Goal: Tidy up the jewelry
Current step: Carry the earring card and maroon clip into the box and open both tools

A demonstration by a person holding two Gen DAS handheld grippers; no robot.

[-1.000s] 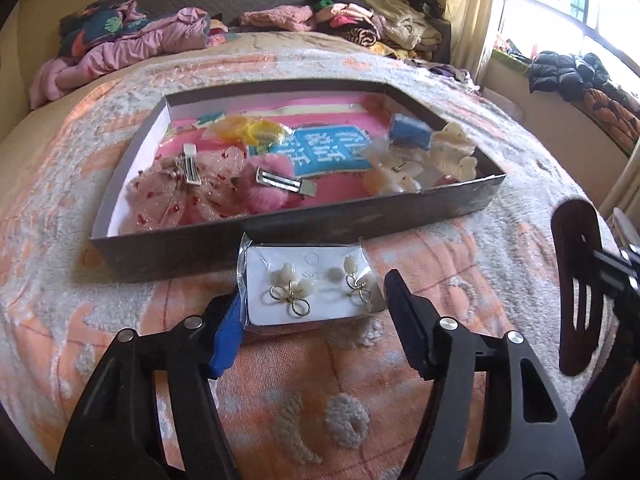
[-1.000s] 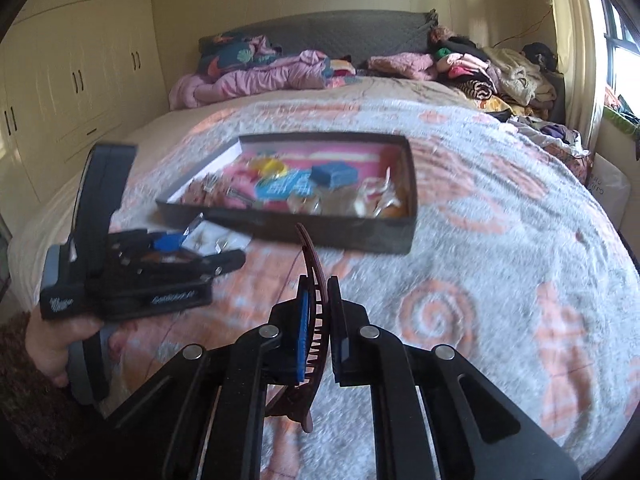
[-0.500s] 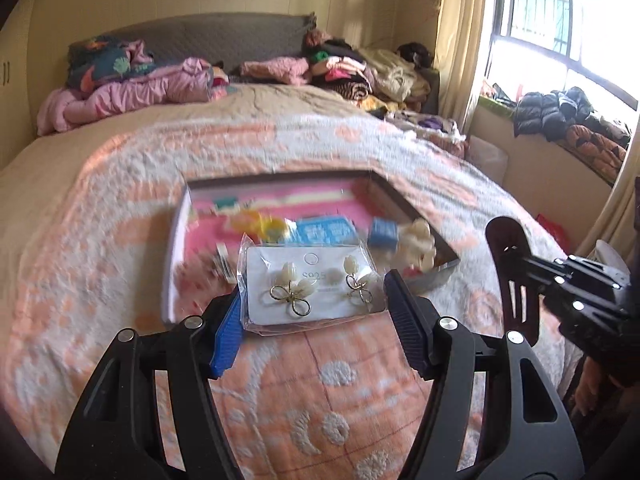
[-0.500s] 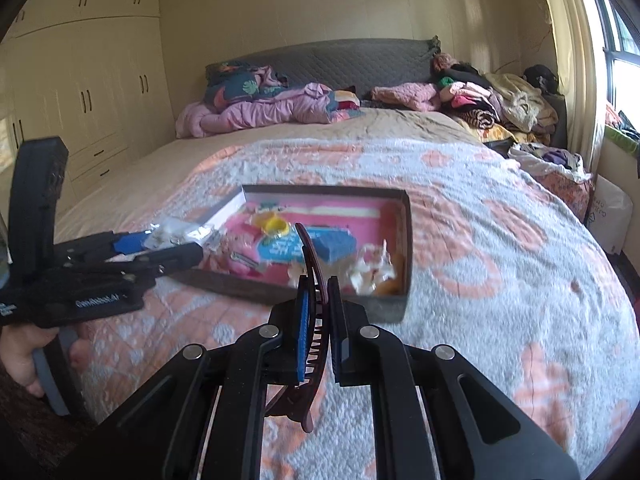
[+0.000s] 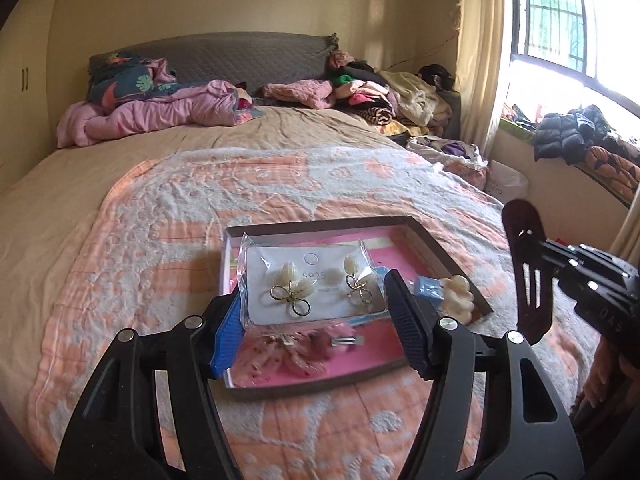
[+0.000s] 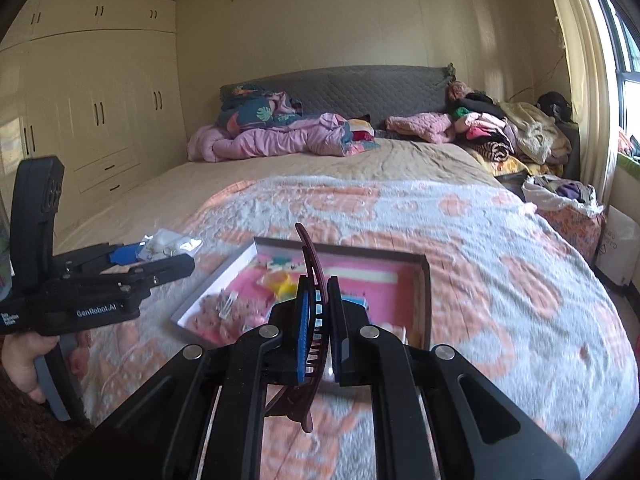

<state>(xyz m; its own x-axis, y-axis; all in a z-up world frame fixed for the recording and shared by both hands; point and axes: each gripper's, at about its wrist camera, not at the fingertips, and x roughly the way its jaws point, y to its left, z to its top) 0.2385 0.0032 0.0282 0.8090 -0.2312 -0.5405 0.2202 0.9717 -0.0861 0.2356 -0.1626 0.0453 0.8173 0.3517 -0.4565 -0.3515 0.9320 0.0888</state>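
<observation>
We see a bedspread [image 5: 168, 240] patterned in salmon orange and pale grey. On it lies a box [image 5: 432, 240] with dark grey walls and a bright pink floor. At the frame's centre a clear packet holds a white card [image 5: 312, 288] bearing cream petal earrings with gold wire loops. The left gripper [image 5: 316, 320] is black with blue pads. At the right edge, a dark maroon hair clip [image 5: 528, 272] shows. At the upper left lies a lilac-pink quilt [image 5: 160, 114] below a grey quilted headboard [image 5: 224, 56]. The wardrobe [image 6: 100, 100] is cream.
</observation>
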